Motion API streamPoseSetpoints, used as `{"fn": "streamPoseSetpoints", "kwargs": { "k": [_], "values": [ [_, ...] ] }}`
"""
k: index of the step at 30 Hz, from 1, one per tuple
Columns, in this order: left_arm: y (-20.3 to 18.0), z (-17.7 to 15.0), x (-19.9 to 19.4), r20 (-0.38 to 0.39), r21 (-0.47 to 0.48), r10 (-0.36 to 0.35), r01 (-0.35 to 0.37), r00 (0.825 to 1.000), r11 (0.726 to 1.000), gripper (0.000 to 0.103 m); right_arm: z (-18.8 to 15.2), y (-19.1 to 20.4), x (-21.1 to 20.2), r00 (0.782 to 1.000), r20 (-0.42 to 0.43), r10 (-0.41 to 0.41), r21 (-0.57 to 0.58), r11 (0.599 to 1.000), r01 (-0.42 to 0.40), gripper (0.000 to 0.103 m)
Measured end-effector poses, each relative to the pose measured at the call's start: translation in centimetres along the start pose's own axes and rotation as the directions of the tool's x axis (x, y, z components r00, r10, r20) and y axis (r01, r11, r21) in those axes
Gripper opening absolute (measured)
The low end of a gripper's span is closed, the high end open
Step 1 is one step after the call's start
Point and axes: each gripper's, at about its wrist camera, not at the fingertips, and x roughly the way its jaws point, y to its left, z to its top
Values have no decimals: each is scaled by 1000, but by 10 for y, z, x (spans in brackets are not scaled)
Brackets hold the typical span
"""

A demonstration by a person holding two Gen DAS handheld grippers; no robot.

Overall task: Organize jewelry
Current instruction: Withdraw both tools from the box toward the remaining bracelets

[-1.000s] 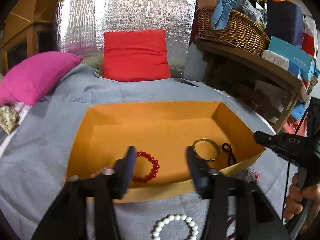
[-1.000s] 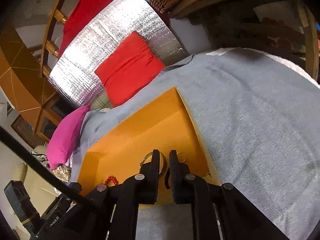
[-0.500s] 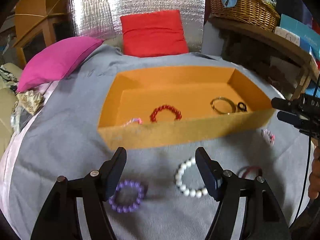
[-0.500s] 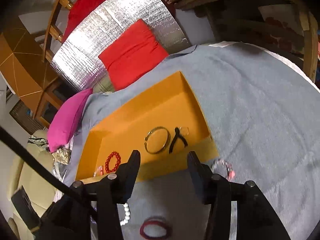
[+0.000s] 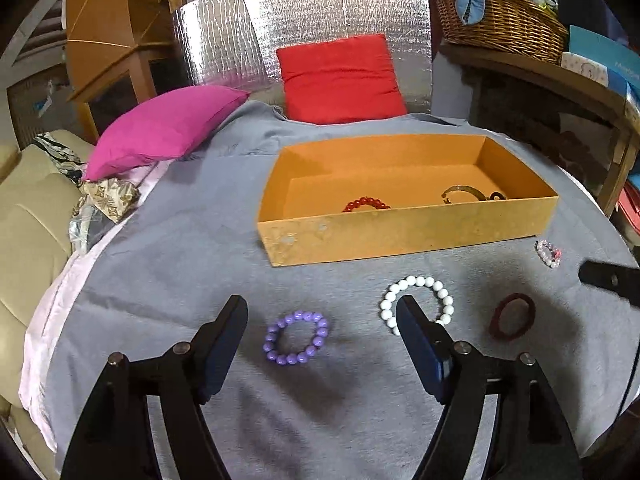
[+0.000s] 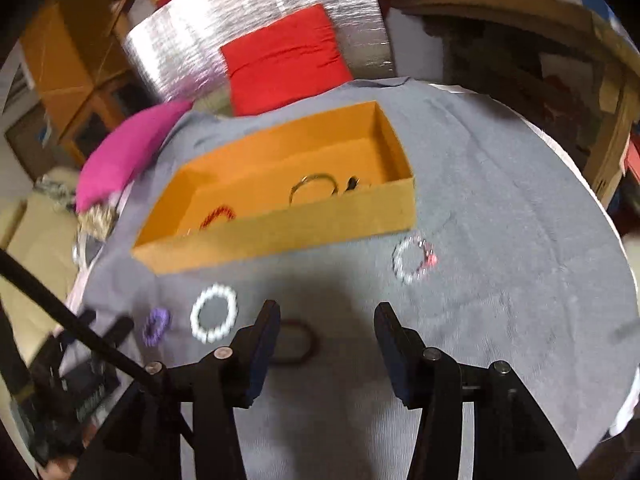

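Right wrist, blurred: tongs (image 6: 326, 318) wide, seemingly empty.

A box (image 5: 408, 232) sits on the blanket (image 5: 192, 264) that covers the bed. Inside the box lie three things: a bead bracelet (image 5: 366, 204) toward the left, a metal bangle (image 5: 464, 193) toward the right, and a small clip (image 5: 496, 196) just beside the bangle.

In front of the box, four more pieces lie on the blanket in a row. From left to right they are a bead ring (image 5: 295, 337), a big bead bracelet (image 5: 416, 305), a hair band (image 5: 513, 316), and a small bead bracelet (image 5: 549, 253) near the box's right corner.

Behind the box a pillow (image 5: 340, 78) leans up. Another pillow (image 5: 164, 128) lies to its left. A basket (image 5: 500, 20) stands on a shelf (image 5: 540, 76) at the right.
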Motion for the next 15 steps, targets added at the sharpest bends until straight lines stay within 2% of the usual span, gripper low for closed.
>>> {"fn": "streamPoseSetpoints", "kwargs": {
  "k": [5, 8, 15],
  "values": [
    [9, -1, 3, -6, -6, 7, -7, 1000, 1000, 78, -18, 7, 4, 1000, -16, -7, -64, 998, 6, 54],
    [14, -1, 7, -8, -4, 13, -13, 1000, 1000, 78, -15, 9, 15, 1000, -27, -8, -60, 998, 7, 54],
    [15, 2, 18, -21, 5, 26, -26, 999, 1000, 78, -9, 18, 22, 1000, 6, -22, -86, 996, 22, 54]
  ]
}}
